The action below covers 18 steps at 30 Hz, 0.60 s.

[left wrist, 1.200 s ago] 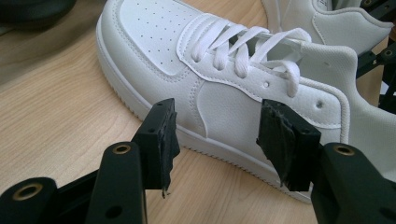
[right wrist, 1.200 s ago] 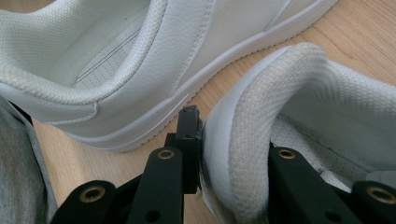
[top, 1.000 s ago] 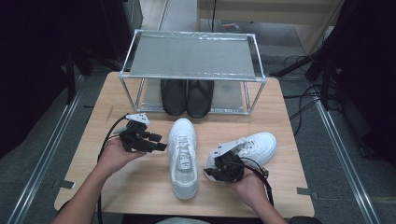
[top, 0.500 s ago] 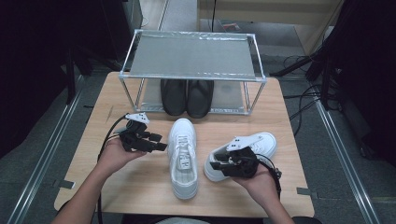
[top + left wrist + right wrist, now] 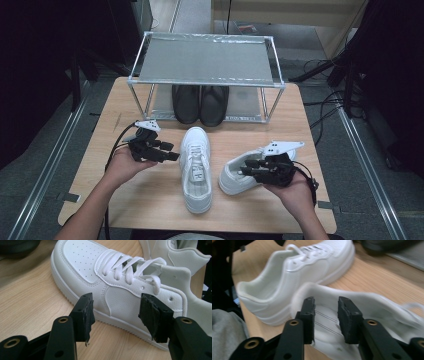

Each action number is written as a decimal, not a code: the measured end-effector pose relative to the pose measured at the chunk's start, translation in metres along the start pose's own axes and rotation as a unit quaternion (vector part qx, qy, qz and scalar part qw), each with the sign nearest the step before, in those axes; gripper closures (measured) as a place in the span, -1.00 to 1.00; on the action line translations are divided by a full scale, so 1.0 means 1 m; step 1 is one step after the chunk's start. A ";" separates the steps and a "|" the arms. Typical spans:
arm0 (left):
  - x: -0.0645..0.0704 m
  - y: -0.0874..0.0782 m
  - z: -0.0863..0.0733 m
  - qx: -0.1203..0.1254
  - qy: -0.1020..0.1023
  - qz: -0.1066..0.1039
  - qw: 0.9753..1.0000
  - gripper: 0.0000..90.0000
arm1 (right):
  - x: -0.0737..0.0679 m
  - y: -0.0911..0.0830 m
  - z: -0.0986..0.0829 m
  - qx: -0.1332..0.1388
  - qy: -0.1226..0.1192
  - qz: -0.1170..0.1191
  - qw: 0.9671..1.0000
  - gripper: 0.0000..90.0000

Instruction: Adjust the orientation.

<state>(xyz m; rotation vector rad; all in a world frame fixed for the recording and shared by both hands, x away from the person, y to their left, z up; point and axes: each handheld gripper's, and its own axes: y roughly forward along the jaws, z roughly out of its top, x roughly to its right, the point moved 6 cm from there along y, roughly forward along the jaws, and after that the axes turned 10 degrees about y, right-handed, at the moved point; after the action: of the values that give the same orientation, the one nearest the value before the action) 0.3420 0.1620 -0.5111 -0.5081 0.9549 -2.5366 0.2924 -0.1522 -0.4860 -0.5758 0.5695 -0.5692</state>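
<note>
Two white sneakers (image 5: 196, 167) on table; two black shoes (image 5: 200, 104) under rack; both grippers' jaws spread.

From above, light falls evenly on my wooden table (image 5: 150, 200) while the floor around it sinks into near black, and the shelf (image 5: 205, 60) top catches a soft sheen. My left gripper view is crisp and bright, its white sneaker (image 5: 120, 282) sharply detailed. My right gripper view smears the nearer sneaker (image 5: 372, 312) with motion blur.
</note>
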 end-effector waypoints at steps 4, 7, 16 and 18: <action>0.000 0.002 0.002 0.002 0.003 -0.001 1.000 -0.03 | 0.015 -0.011 -0.003 0.012 0.007 -0.013 1.000 0.86; -0.001 0.004 0.004 0.001 0.006 0.001 1.000 -0.05 | 0.023 -0.020 -0.004 0.023 0.020 -0.031 0.999 0.88; -0.002 0.010 0.010 0.002 0.012 -0.005 1.000 -0.06 | 0.045 -0.031 -0.017 0.010 0.058 -0.082 0.995 1.00; -0.002 0.011 0.011 0.000 0.014 -0.005 1.000 -0.06 | 0.052 -0.033 -0.020 0.007 0.069 -0.096 0.993 1.00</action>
<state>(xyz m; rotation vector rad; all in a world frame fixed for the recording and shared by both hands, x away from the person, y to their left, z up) 0.3515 0.1490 -0.5111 -0.4794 0.9652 -2.5602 0.3051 -0.2153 -0.4961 -0.5852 0.6436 -0.7983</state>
